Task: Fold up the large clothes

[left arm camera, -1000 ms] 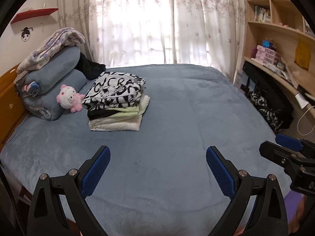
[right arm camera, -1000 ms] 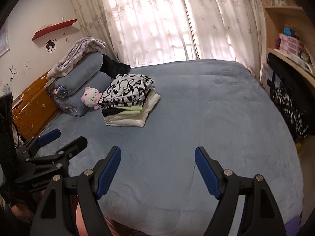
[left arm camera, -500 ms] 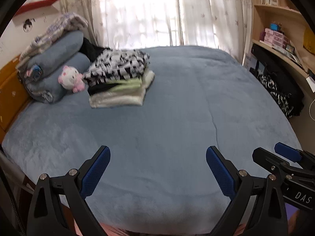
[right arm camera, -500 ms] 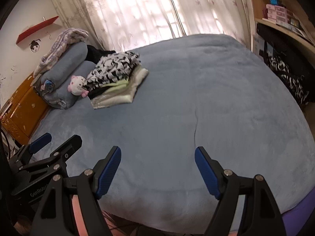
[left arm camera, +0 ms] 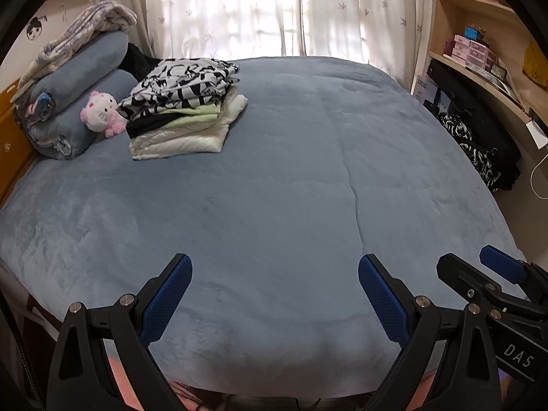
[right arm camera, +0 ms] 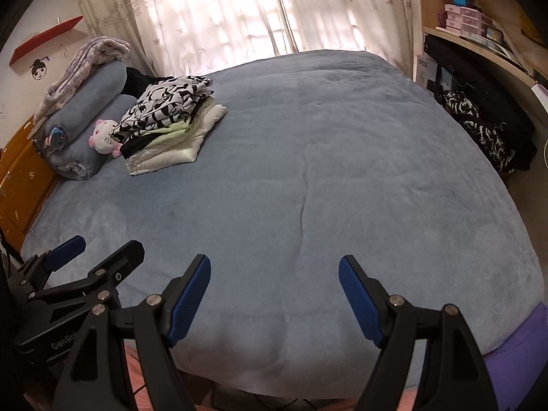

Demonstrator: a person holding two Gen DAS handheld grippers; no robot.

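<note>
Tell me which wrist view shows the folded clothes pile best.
The left wrist view: the folded clothes pile sits larger there, with its layers distinct beside the pink plush toy. The right wrist view shows the same pile smaller and more slanted.

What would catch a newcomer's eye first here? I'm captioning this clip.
The broad blue-grey bed cover fills both views. A stack of folded clothes topped by a black-and-white print sits at its far left, beside a pink-and-white plush toy leaning on rolled blankets. Up close, the left tongs and right tongs gape open, empty.
</note>
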